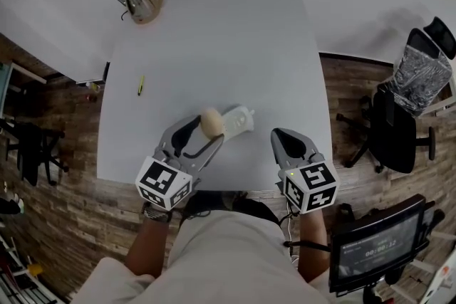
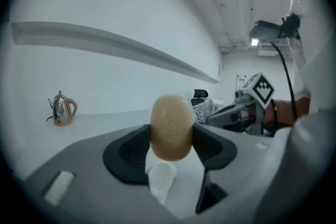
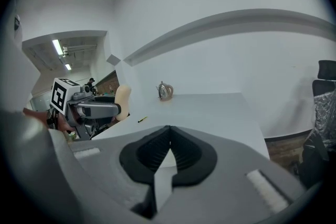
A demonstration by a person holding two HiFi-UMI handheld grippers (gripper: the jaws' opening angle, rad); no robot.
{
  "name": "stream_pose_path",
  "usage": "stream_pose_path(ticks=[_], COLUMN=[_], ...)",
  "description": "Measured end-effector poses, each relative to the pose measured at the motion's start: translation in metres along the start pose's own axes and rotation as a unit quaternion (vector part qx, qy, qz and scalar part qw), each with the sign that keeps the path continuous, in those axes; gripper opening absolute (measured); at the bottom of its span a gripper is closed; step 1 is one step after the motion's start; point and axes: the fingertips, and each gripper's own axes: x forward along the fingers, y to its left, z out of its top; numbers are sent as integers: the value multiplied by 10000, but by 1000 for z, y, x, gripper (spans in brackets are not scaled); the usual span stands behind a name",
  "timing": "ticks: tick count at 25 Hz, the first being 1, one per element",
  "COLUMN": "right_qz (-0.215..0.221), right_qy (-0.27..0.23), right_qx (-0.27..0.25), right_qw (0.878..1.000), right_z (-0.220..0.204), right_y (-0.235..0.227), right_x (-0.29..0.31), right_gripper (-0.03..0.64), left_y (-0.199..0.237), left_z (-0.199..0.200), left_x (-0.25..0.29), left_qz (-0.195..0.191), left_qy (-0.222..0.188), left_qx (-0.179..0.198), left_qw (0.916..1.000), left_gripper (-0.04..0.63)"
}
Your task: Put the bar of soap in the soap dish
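My left gripper [image 1: 207, 130] grips the bar of soap [image 1: 211, 122] just by the soap dish [image 1: 243, 119], not yet set in (my right gripper [image 1: 284, 134] is closed, empty).

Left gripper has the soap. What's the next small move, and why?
Probably lower the left gripper a little: the soap is clamped upright between its jaws, and the dish shows just below it. Open only once the soap sits inside.
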Motion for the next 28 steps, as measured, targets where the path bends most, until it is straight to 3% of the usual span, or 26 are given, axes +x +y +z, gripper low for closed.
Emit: stream_pose_path(ticks=[12,28], right_qz=[-181,-293], right_qy=[319,513], right_qx=[111,308], right_qw=[9993,9978], right_z=[-7,-15], right_y=[-10,-20], right_x=[24,37], right_gripper=[3,3], left_y=[13,22], left_z=[-16,-38], left_x=[25,44], left_qz=[-412,-644], left_qy=[286,581], left_qx=[-138,-330], left_qw=[9986,9957], left_gripper=[270,270])
